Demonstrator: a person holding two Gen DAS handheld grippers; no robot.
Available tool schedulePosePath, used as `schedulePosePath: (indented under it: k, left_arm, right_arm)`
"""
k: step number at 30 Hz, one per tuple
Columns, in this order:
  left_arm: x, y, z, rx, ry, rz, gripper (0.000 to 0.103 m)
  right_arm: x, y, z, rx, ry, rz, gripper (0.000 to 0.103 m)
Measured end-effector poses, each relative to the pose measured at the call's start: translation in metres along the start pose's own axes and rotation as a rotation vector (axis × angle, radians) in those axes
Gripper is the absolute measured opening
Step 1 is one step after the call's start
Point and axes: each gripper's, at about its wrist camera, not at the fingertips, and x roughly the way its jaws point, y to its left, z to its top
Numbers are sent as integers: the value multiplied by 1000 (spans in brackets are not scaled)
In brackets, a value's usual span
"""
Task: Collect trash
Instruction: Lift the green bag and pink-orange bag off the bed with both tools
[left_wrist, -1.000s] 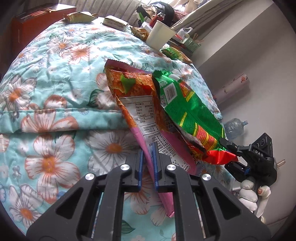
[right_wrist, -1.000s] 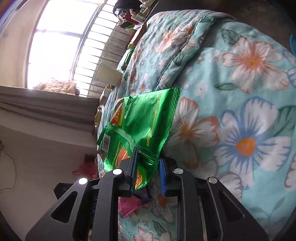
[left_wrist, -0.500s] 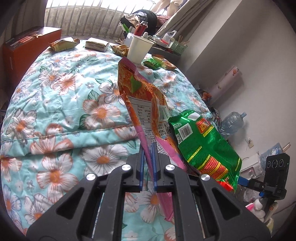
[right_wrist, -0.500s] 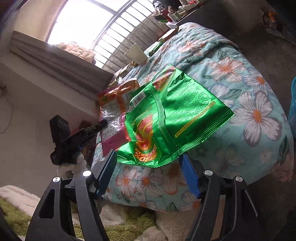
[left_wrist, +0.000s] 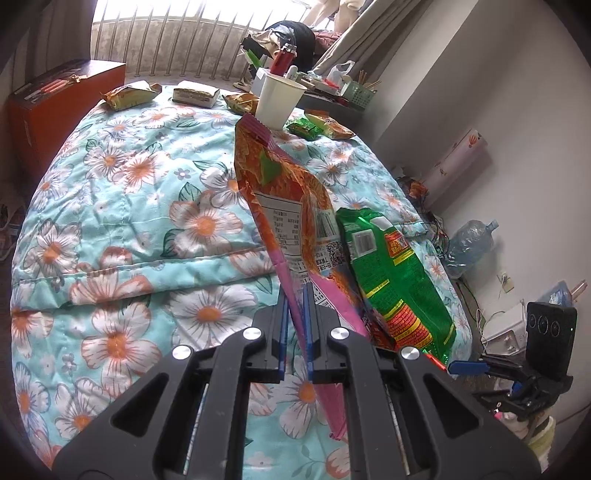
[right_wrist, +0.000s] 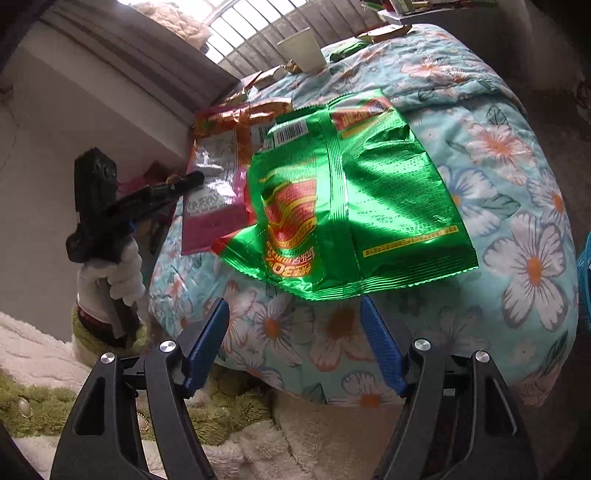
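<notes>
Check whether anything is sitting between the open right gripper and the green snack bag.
Nothing visible blocks it. The right gripper, jaws just opened, sits right below the green snack bag, with only floral quilt behind the gap.

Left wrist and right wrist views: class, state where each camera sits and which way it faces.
Left wrist: sits on the left claw, facing along the bed toward the window; shut on the orange-pink bag; right claw at the edge.
Right wrist: sits on the right claw, open, facing the bed's side; gloved hand with the left claw.
Shared: green bag, orange-pink bag, paper cup, floral quilt.
</notes>
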Motion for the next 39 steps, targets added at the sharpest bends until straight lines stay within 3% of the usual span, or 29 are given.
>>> schedulePosePath:
  k: [4, 6, 11, 13, 16, 19, 26, 33, 39]
  left_arm:
    - [-1, -3, 0, 18, 0, 14, 5]
    - [0, -5, 1, 23, -1, 19, 5]
    - [3, -6, 1, 16, 3, 23, 5]
    - [3, -6, 2, 8, 8, 28, 5]
    - [2, -9, 2, 12, 5, 33, 6]
    - [-1, -13, 3, 21, -1, 35, 6]
    - [1, -21, 5, 39, -2, 42, 6]
    - [2, -29, 6, 51, -7, 28, 6]
    - [9, -38, 6, 61, 0, 21, 6]
  right_arm:
    - [-15, 16, -23, -104, -6, 11, 71]
    - [-32, 19, -25, -124, -63, 22, 71]
    - [-78, -20, 8, 58, -344, 105, 72]
    - [-77, -50, 28, 190, -397, 105, 74]
    - [-55, -93, 52, 358, -367, 98, 74]
    - [-28, -111, 64, 421, -287, 29, 71]
    - [9, -90, 62, 382, -208, 120, 67]
    - [12, -80, 49, 368, -210, 326, 57]
    - [30, -70, 47, 362, -182, 278, 51]
